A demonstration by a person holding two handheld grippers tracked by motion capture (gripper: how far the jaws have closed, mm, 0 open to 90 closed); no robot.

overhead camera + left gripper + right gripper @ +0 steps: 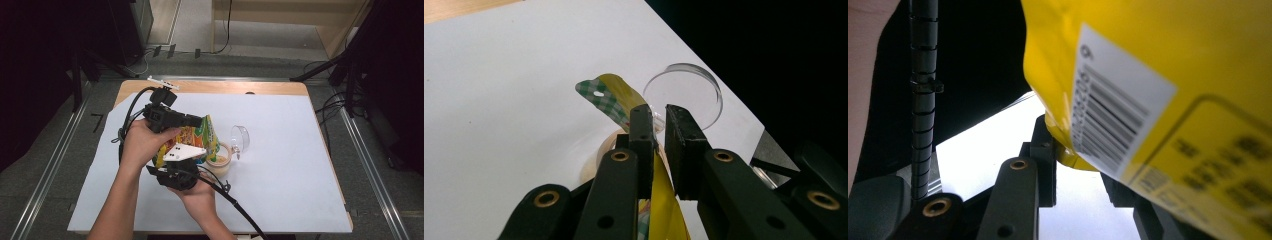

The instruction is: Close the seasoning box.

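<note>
Snack bag: a yellow, green-checked packet [200, 140] held up off the tabletop [280, 165] between both claws, tilted over the jar.
Left claw [659, 131]: clenched on the bag's upper edge; the thin yellow film runs between its jaws in the left gripper view, its checked corner curling up beyond them.
Right claw [1075, 160]: grasping the bag's lower corner, beside the white barcode label [1113, 115], in the right gripper view.
Jar: a small glass jar [220, 161] stands on the white tabletop, just under the bag.
Lid: a clear round lid [241, 138] is tipped up, just beside the jar.
</note>
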